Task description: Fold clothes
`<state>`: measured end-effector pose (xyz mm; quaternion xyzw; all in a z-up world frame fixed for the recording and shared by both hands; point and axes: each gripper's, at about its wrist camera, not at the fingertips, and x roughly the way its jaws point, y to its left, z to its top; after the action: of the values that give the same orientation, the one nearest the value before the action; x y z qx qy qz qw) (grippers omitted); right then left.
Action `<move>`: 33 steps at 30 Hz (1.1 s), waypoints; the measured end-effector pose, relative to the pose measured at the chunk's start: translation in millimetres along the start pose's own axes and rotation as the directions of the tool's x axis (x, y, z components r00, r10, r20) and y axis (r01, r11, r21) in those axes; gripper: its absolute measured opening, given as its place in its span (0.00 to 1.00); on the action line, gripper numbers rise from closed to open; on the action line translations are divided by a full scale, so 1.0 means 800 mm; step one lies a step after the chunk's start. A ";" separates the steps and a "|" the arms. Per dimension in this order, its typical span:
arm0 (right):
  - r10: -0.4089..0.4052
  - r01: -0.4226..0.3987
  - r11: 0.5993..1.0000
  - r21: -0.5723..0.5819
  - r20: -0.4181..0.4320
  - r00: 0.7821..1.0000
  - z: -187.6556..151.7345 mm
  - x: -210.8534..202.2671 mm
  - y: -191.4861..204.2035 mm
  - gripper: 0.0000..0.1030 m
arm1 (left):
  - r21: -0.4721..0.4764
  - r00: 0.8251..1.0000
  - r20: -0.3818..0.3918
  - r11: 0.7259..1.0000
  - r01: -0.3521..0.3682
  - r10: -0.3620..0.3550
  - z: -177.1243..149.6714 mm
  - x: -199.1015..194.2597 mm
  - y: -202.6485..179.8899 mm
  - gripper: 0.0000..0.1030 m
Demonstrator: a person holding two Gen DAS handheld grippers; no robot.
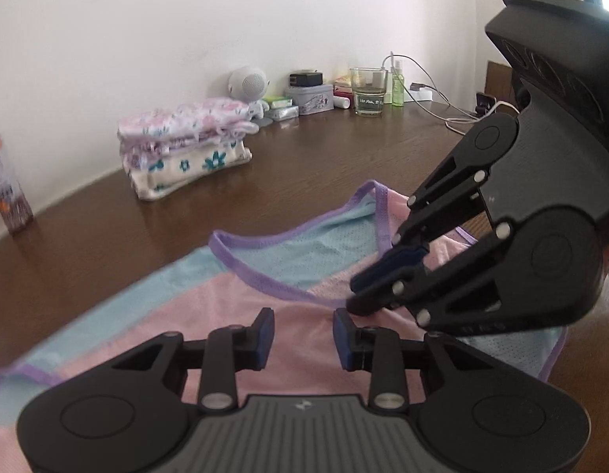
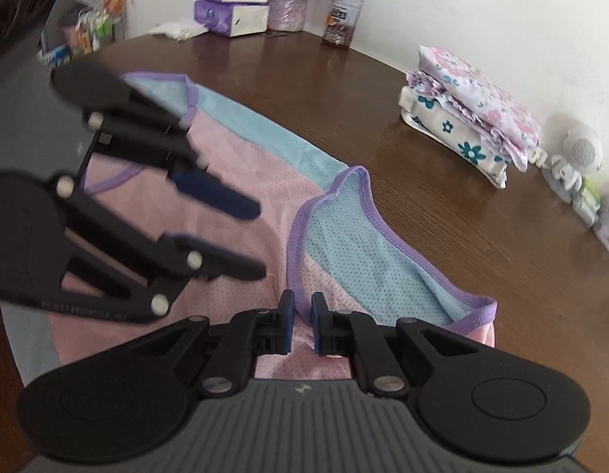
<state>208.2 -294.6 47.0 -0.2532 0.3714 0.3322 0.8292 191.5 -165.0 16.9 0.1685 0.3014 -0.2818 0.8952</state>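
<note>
A pink and blue mesh top lies spread on the worktop – the fold seems only to be starting. The left gripper hovers over the pink panel, fingers spread, holding nothing. The right gripper has its fingers nearly together at the purple trim, seemingly pinching it – next, lift that edge across

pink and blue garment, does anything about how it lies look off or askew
Yes. The pink and blue garment is not flat: one blue, purple-edged strap stands curled up off the table, and pink fabric bunches near the right claw. The folded pile behind looks tidy.
</note>
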 end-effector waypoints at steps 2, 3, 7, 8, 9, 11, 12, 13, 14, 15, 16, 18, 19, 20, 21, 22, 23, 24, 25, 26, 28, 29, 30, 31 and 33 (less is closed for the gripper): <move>-0.024 0.024 0.999 -0.030 -0.006 1.000 0.002 0.001 0.004 0.17 | 0.075 1.000 -0.003 0.997 -0.002 0.003 0.006 0.001 -0.002 0.29; -0.031 0.031 0.999 -0.034 -0.010 0.999 0.004 0.001 0.003 0.21 | 0.110 1.000 -0.007 0.994 -0.003 0.004 0.008 0.004 -0.004 0.29; -0.022 0.021 0.999 -0.032 -0.026 0.999 0.008 0.004 -0.003 0.20 | 0.222 1.000 -0.014 0.975 -0.015 0.019 0.013 0.012 -0.011 0.28; -0.006 0.005 1.000 -0.022 -0.031 1.000 0.008 0.004 -0.005 0.17 | 0.247 1.000 -0.016 0.969 -0.013 0.018 0.013 0.013 -0.012 0.28; 0.015 -0.016 1.000 -0.010 -0.036 0.999 0.009 0.005 -0.008 0.09 | 0.270 1.000 -0.019 0.963 -0.010 0.015 0.013 0.014 -0.013 0.28; 0.034 -0.034 0.999 0.003 -0.041 0.999 0.010 0.006 -0.010 0.04 | 0.315 0.999 -0.031 0.949 0.003 0.007 0.013 0.015 -0.014 0.28; 0.023 -0.023 1.000 -0.002 -0.041 0.999 0.011 0.007 -0.009 0.03 | 0.340 0.999 -0.035 0.940 0.012 0.000 0.013 0.015 -0.015 0.28; 0.004 -0.005 1.000 -0.017 -0.039 0.999 0.011 0.007 -0.007 0.02 | 0.366 0.999 -0.039 0.930 0.020 -0.006 0.013 0.015 -0.016 0.28; -0.015 0.014 0.999 -0.036 -0.035 0.999 0.010 0.007 -0.004 0.02 | 0.397 0.999 -0.041 0.918 0.024 -0.008 0.014 0.015 -0.017 0.28; -0.034 0.032 0.998 -0.061 -0.031 0.999 0.010 0.008 0.000 0.02 | 0.427 0.999 -0.043 0.904 0.028 -0.010 0.015 0.015 -0.019 0.29; -0.057 0.055 0.994 -0.091 -0.025 0.998 0.009 0.009 0.005 0.02 | 0.455 0.999 -0.045 0.890 0.031 -0.012 0.016 0.016 -0.020 0.29; -0.122 0.120 0.980 -0.158 -0.005 0.993 0.006 0.010 0.018 0.02 | 0.487 0.999 -0.053 0.873 0.034 -0.010 0.022 0.020 -0.019 0.29; -0.141 0.138 0.974 -0.180 -0.003 0.990 0.005 0.012 0.023 0.02 | 0.497 0.998 -0.059 0.867 0.038 -0.010 0.024 0.023 -0.018 0.29; -0.150 0.147 0.970 -0.192 0.001 0.989 0.003 0.013 0.025 0.02 | 0.503 0.998 -0.066 0.863 0.047 -0.016 0.027 0.026 -0.015 0.29; -0.158 0.156 0.967 -0.200 0.006 0.987 0.002 0.013 0.028 0.02 | 0.507 0.997 -0.074 0.860 0.057 -0.022 0.030 0.030 -0.012 0.29; -0.166 0.165 0.964 -0.207 0.009 0.986 0.002 0.012 0.029 0.02 | 0.506 0.996 -0.086 0.859 0.071 -0.032 0.033 0.034 -0.008 0.29; -0.175 0.174 0.962 -0.213 0.011 0.984 0.001 0.012 0.031 0.02 | 0.506 0.994 -0.101 0.857 0.095 -0.050 0.035 0.039 -0.004 0.29; -0.183 0.182 0.958 -0.220 0.016 0.983 0.000 0.011 0.032 0.02 | 0.505 0.991 -0.116 0.855 0.118 -0.068 0.036 0.044 -0.001 0.29; -0.189 0.189 0.955 -0.228 0.021 0.982 -0.002 0.011 0.034 0.03 | 0.505 0.988 -0.130 0.851 0.140 -0.085 0.038 0.049 0.001 0.29; -0.199 0.200 0.952 -0.233 0.028 0.980 -0.003 0.010 0.035 0.03 | 0.508 0.985 -0.141 0.846 0.159 -0.100 0.038 0.052 0.002 0.29; -0.214 0.216 0.947 -0.236 0.036 0.976 -0.006 0.003 0.035 0.05 | 0.513 0.979 -0.163 0.836 0.193 -0.126 0.038 0.058 0.003 0.24; -0.224 0.227 0.947 -0.228 0.039 0.974 -0.008 -0.001 0.032 0.05 | 0.511 0.977 -0.171 0.836 0.198 -0.127 0.039 0.059 0.003 0.20; -0.234 0.237 0.947 -0.216 0.042 0.971 -0.009 -0.006 0.028 0.06 | 0.511 0.976 -0.176 0.836 0.201 -0.127 0.038 0.060 0.002 0.08; -0.241 0.244 0.949 -0.198 0.037 0.970 -0.011 -0.009 0.021 0.06 | 0.513 0.977 -0.172 0.835 0.196 -0.124 0.036 0.060 0.001 0.05; -0.244 0.243 0.960 -0.136 0.012 0.970 -0.016 -0.013 0.005 0.06 | 0.510 0.982 -0.152 0.842 0.174 -0.111 0.031 0.059 0.001 0.05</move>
<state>194.2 -304.4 46.7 -0.3539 0.3160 0.2518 0.8435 234.1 -195.4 5.5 0.3977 0.2772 -0.4084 0.7734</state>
